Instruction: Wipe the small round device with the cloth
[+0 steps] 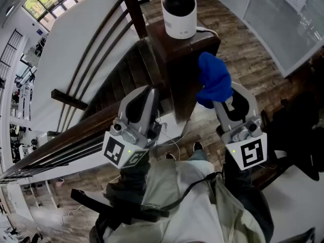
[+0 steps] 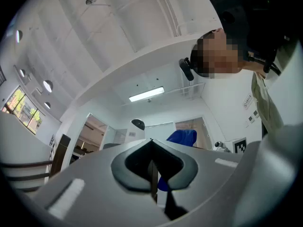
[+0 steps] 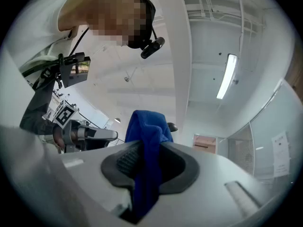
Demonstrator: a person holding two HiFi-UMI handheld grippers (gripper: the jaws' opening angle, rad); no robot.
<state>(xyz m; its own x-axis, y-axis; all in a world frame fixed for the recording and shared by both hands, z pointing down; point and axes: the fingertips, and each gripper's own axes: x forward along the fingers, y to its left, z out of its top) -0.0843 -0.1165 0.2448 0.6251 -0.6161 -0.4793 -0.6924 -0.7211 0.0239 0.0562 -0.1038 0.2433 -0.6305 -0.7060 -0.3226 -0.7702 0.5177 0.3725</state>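
The small round device (image 1: 178, 13), white with a black top, stands on a dark wooden post (image 1: 188, 52) at the top of the head view. My right gripper (image 1: 220, 99) is shut on a blue cloth (image 1: 213, 81), which bunches above its jaws just below and right of the device, apart from it. In the right gripper view the cloth (image 3: 147, 141) hangs pinched between the jaws of the right gripper (image 3: 149, 167). My left gripper (image 1: 148, 92) is shut and holds nothing, lower left of the post; in its own view the left gripper (image 2: 152, 150) has its jaws pressed together.
Dark wooden stair rails (image 1: 76, 130) run diagonally at the left beside the post. A white cable (image 1: 208, 30) leaves the device to the right. Wood floor (image 1: 248, 54) lies far below, with a glass partition (image 1: 283, 19) at upper right.
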